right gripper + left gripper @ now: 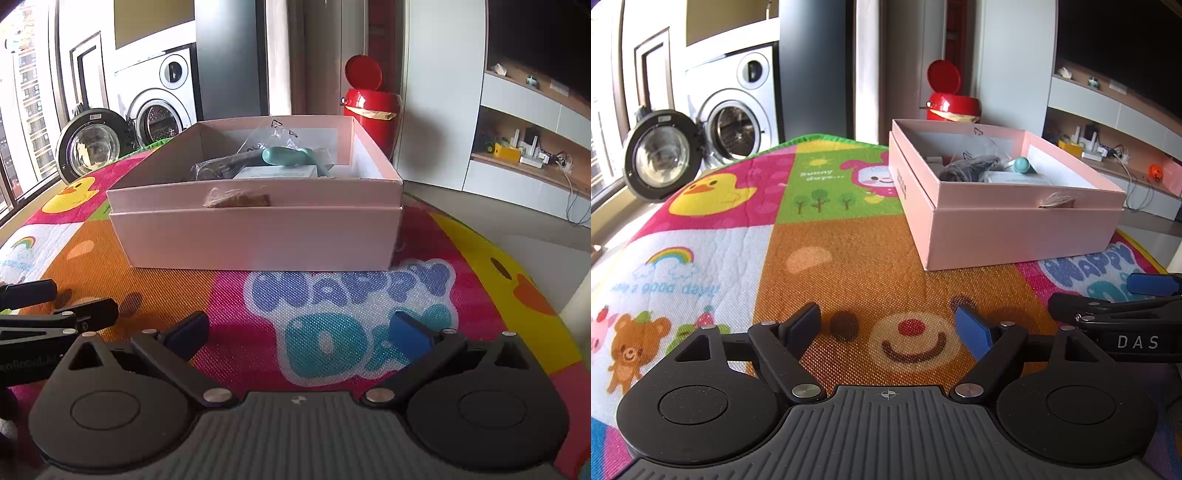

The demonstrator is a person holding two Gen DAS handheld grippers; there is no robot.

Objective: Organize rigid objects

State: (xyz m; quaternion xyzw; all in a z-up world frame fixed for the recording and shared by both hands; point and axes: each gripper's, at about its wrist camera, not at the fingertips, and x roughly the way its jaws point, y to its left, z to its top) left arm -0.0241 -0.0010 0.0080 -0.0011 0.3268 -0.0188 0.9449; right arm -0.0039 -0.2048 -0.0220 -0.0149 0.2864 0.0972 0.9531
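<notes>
1. Both grippers hover low over the play mat (849, 258): left gripper (886, 328) and right gripper (299, 332), fingers spread wide, holding nothing.
2. Left view alone shows the mat's bear face; right view shows "Happy Day" lettering.
3. Pink box (258, 236) sits open on the mat ahead, a teal object (288, 155) and bagged items inside.
4. Behind stand a washing machine (735, 122) and a red bin (369, 110).
</notes>
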